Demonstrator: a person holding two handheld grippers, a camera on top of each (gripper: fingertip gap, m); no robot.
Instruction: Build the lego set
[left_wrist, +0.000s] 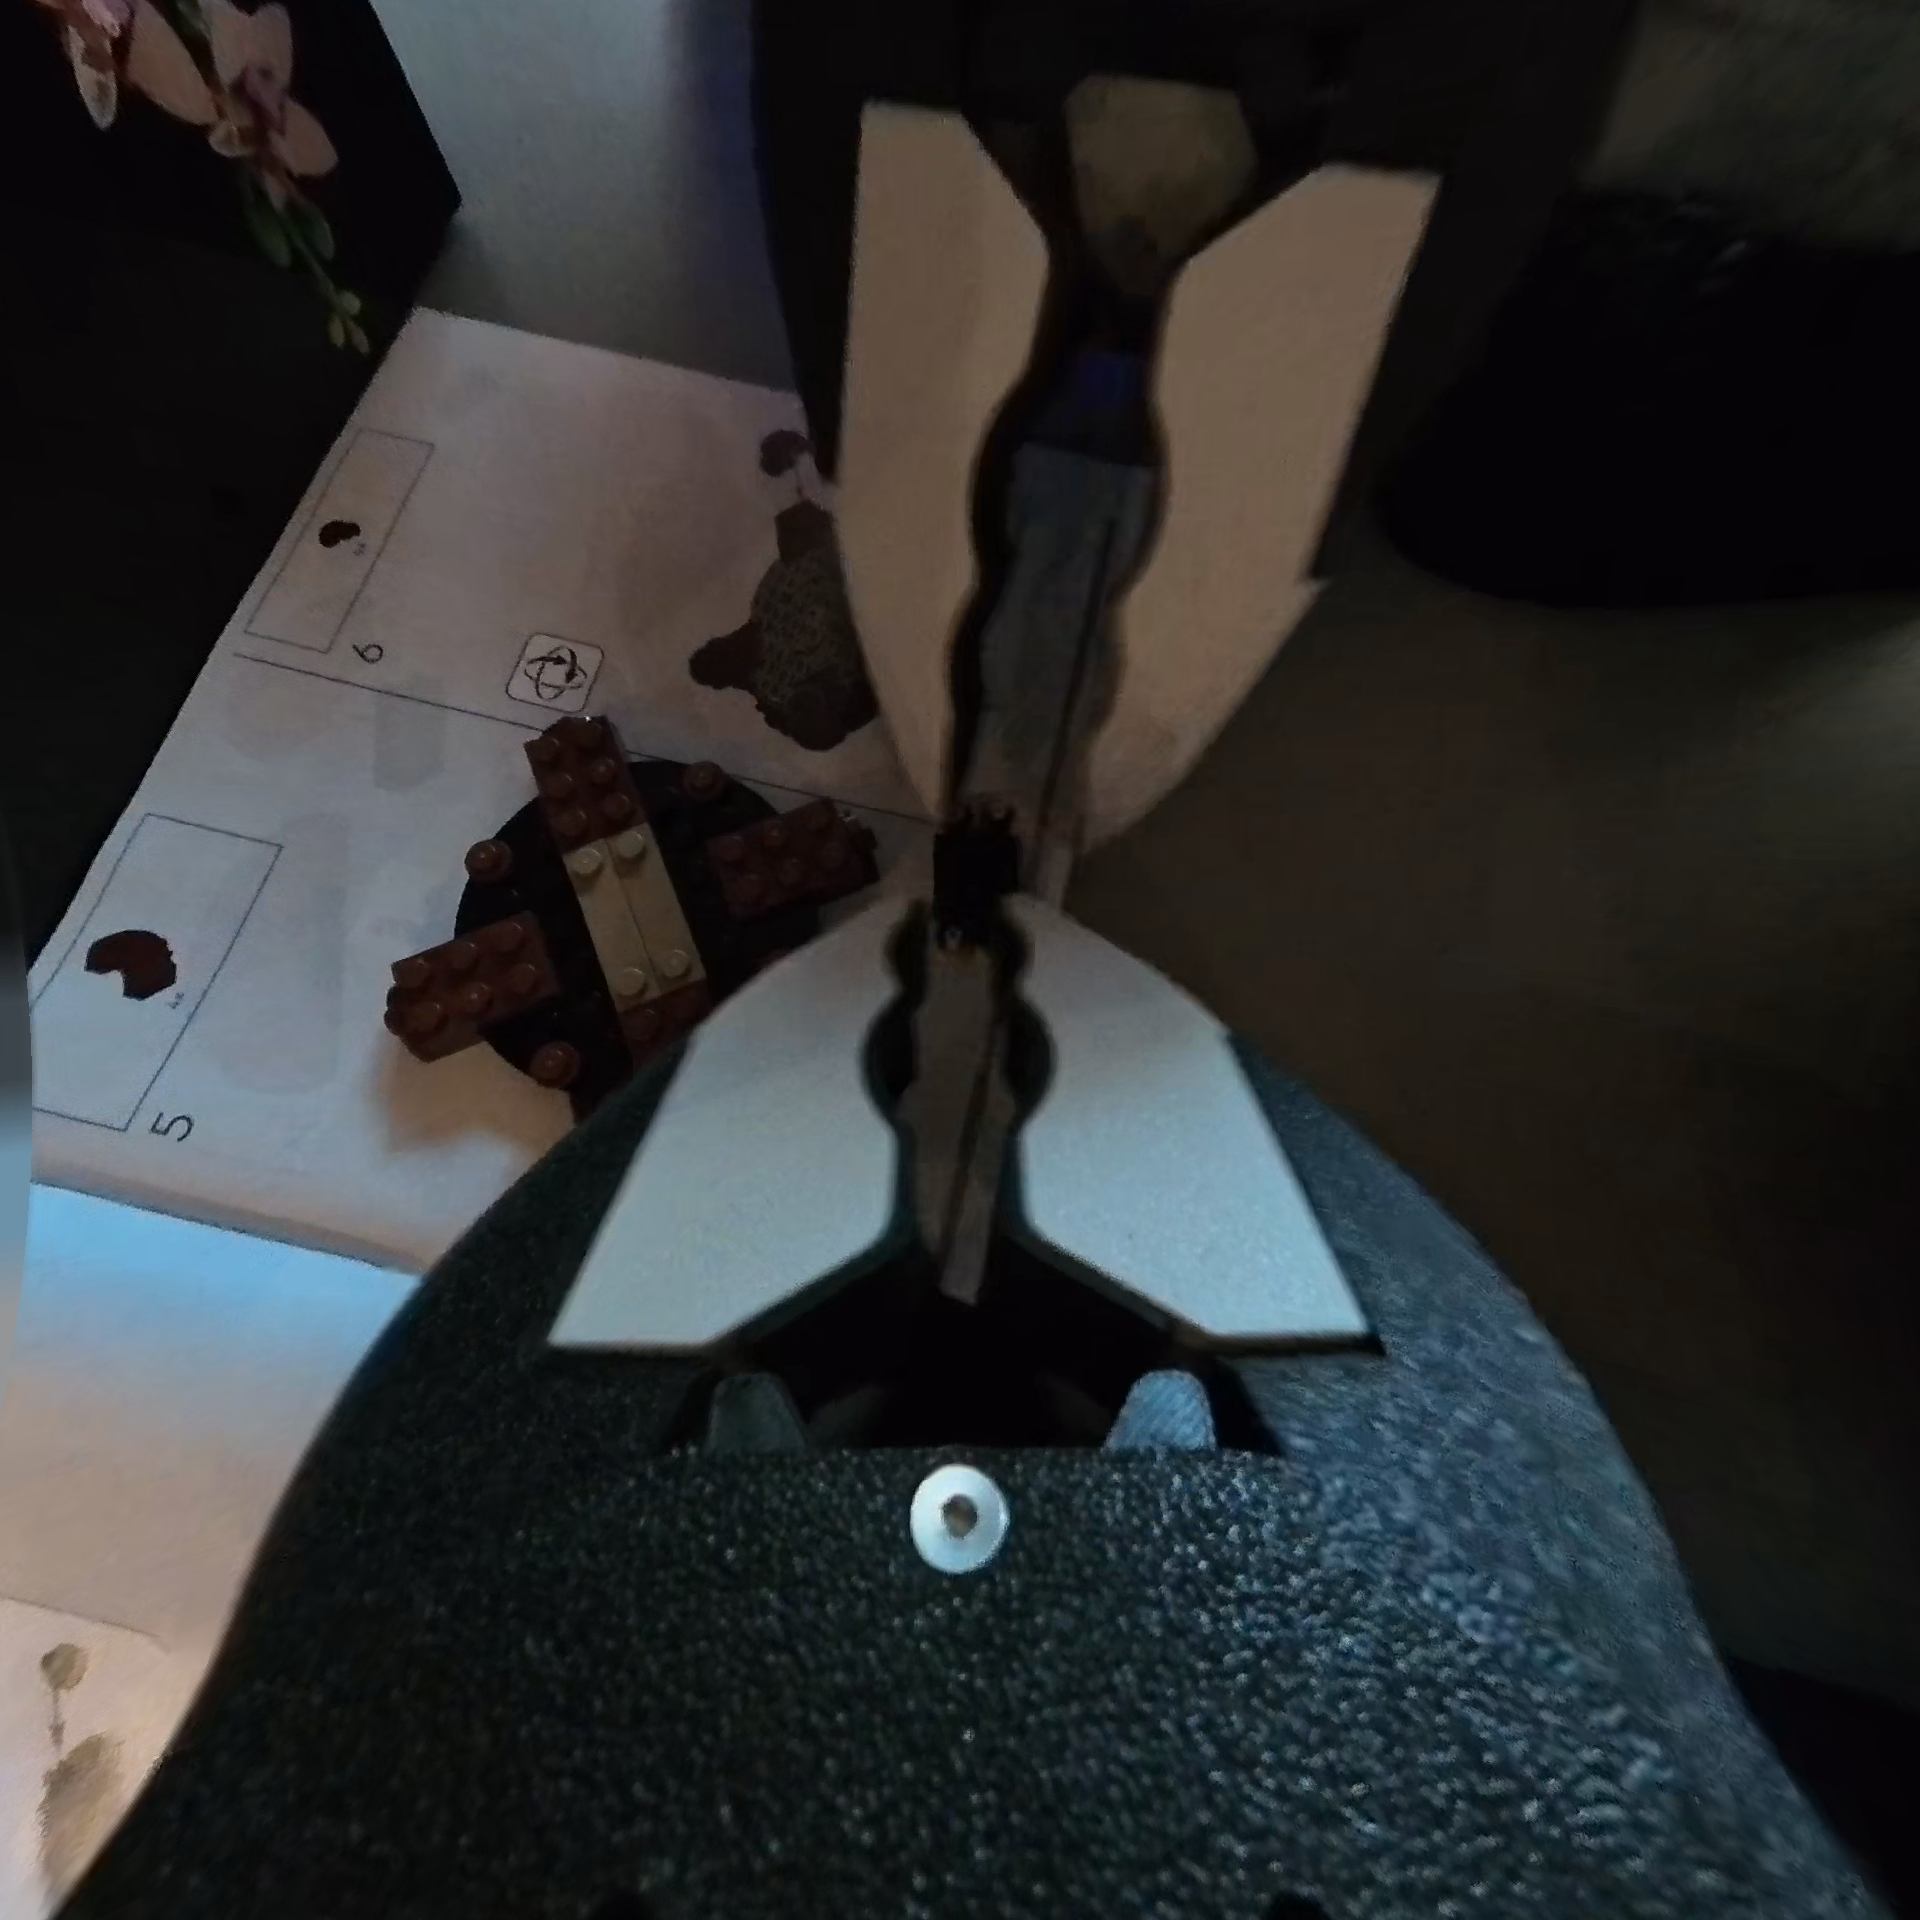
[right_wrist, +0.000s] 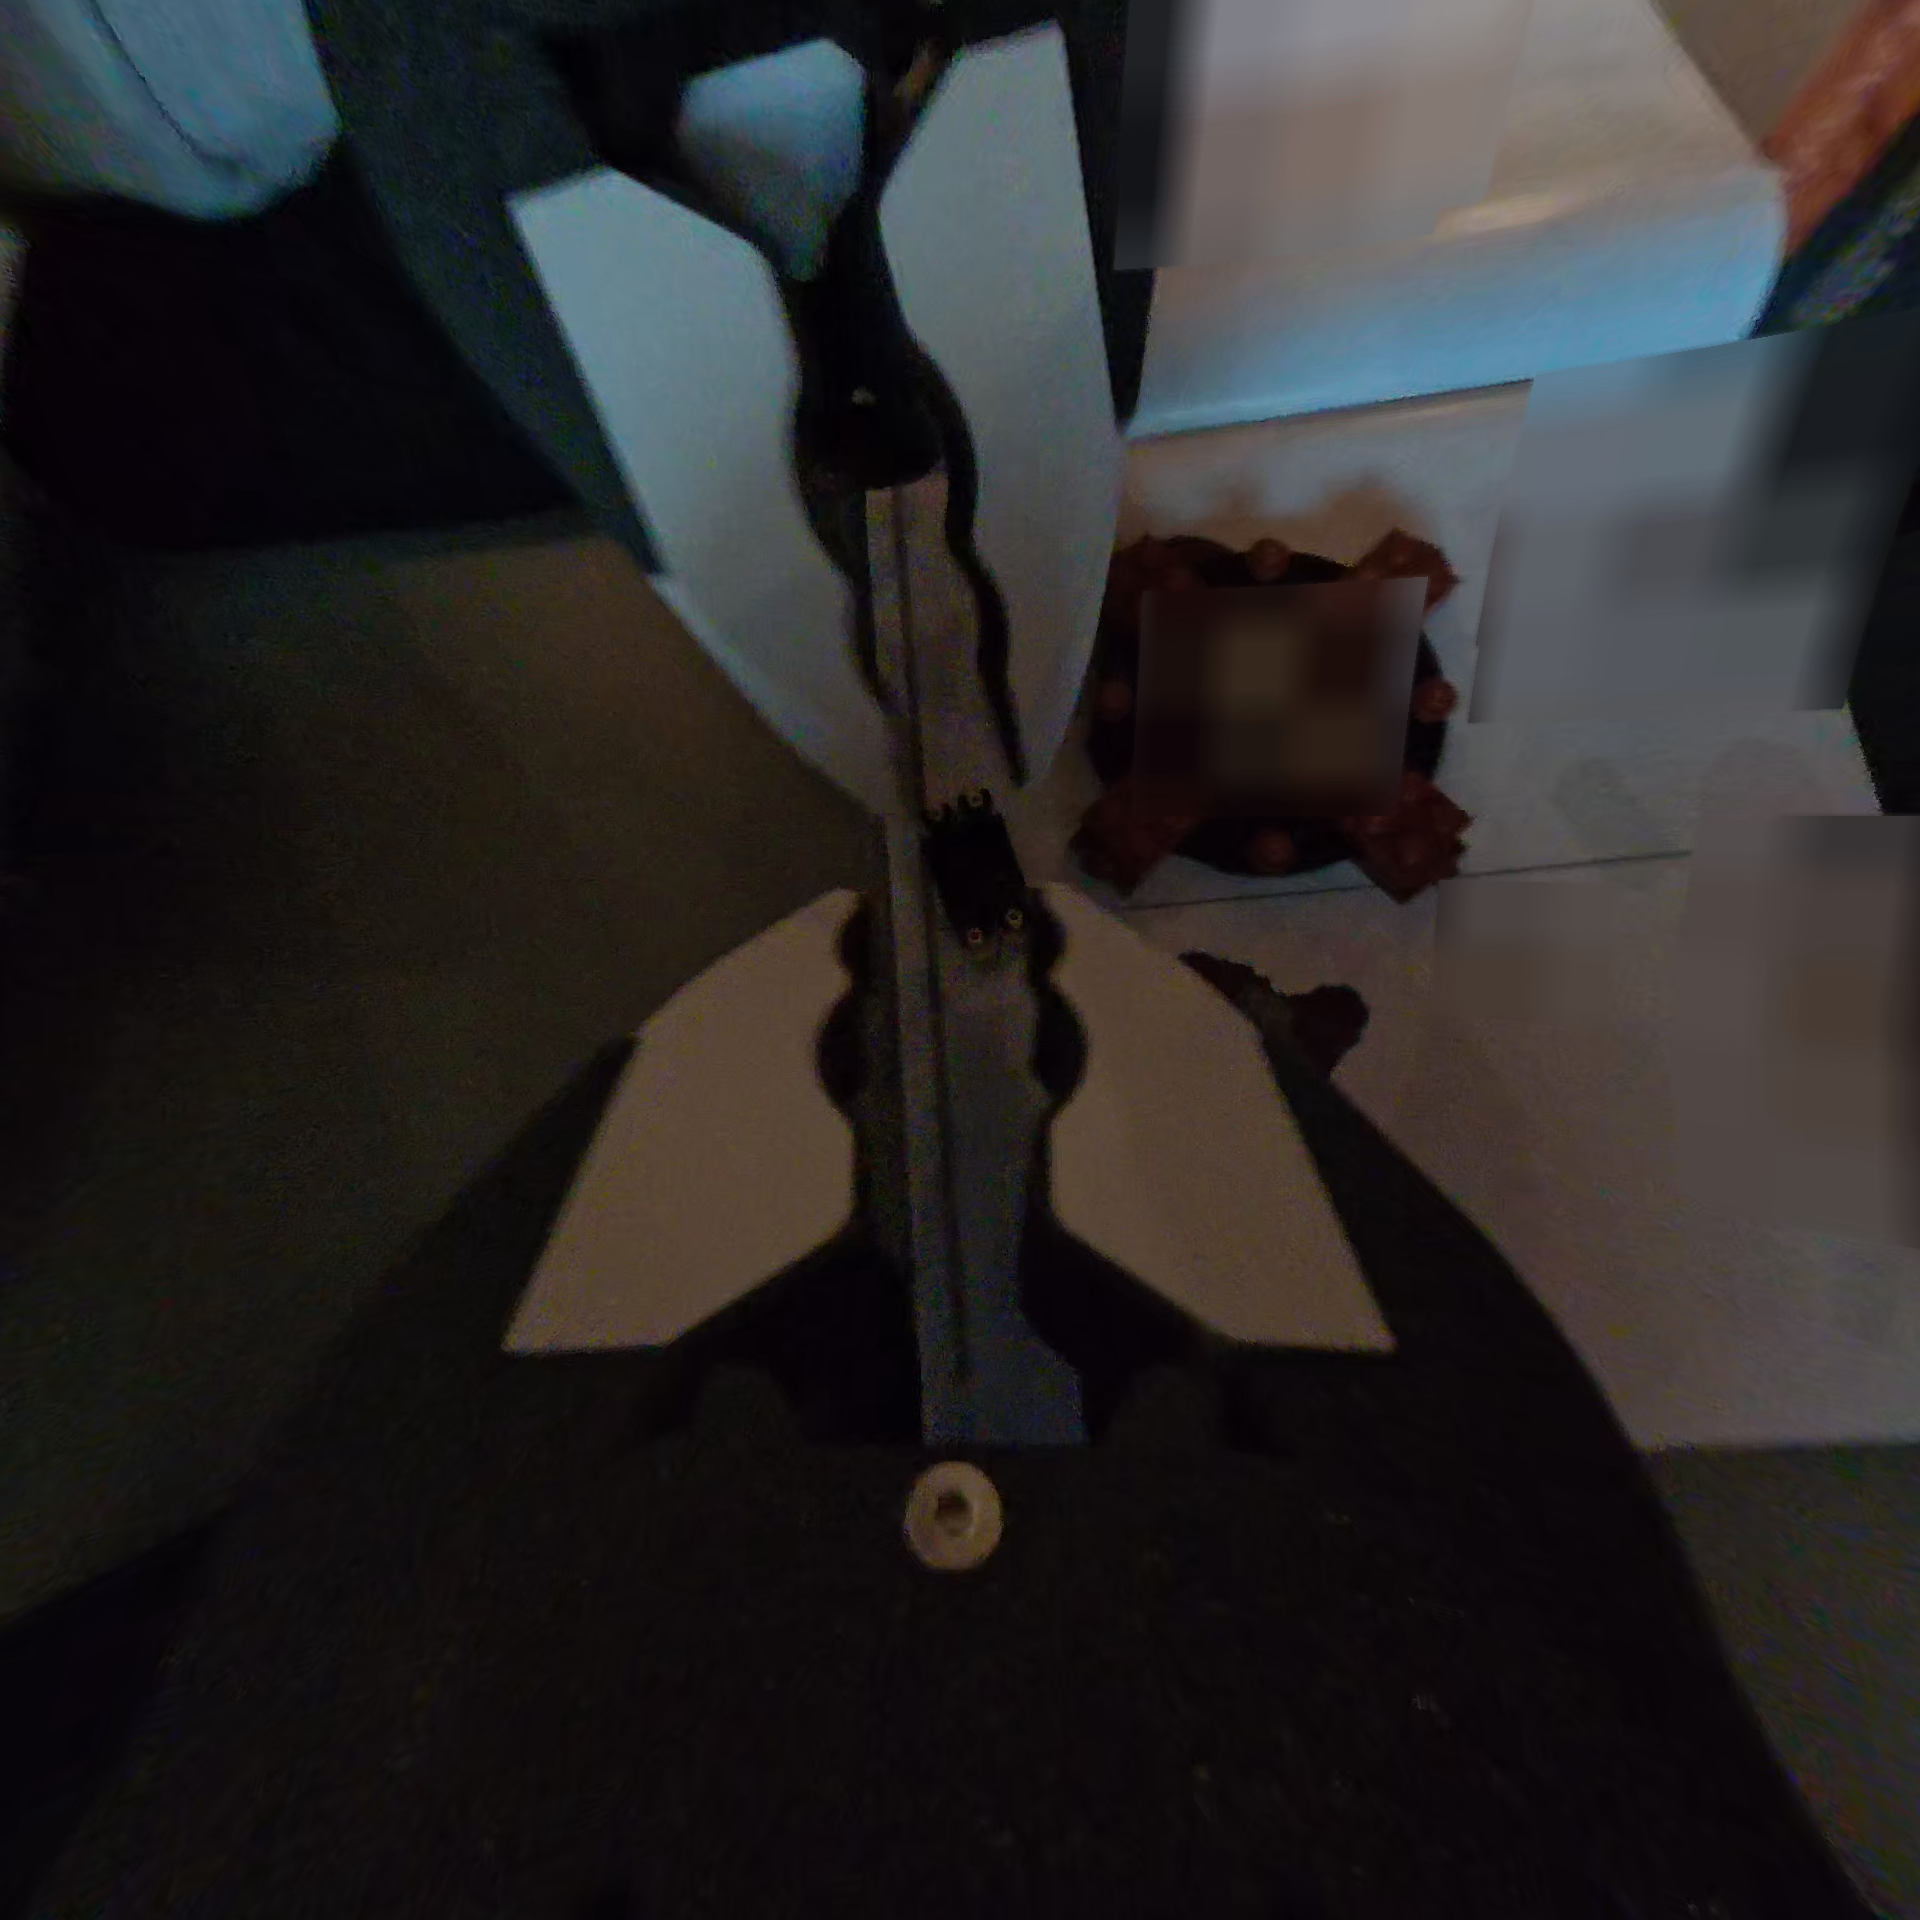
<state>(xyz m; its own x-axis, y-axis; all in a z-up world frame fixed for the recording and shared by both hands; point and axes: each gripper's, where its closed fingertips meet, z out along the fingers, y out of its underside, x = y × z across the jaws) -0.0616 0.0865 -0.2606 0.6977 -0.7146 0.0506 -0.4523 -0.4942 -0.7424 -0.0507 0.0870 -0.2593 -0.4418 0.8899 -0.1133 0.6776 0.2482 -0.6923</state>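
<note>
My two grippers meet tip to tip above a dark surface. A small black studded piece (left_wrist: 975, 862) hangs between their tips, and it also shows in the right wrist view (right_wrist: 977, 868). My left gripper (left_wrist: 971, 925) has its grey pads drawn together to a thin seam, with the piece at its tip. My right gripper (right_wrist: 961, 925) looks the same from the other side, also with the piece at its tip. Each gripper shows in the other's view, the right one (left_wrist: 1023, 831) and the left one (right_wrist: 935, 800). Both views are blurred at the tips.
A round black plate with brown and tan bricks (left_wrist: 623, 904) lies on an open instruction booklet (left_wrist: 416, 727) beside the tips; it also shows in the right wrist view (right_wrist: 1127, 831). A dark box with a flower picture (left_wrist: 239, 114) stands beyond the booklet. Less than 4 cm separates the two grippers' tips.
</note>
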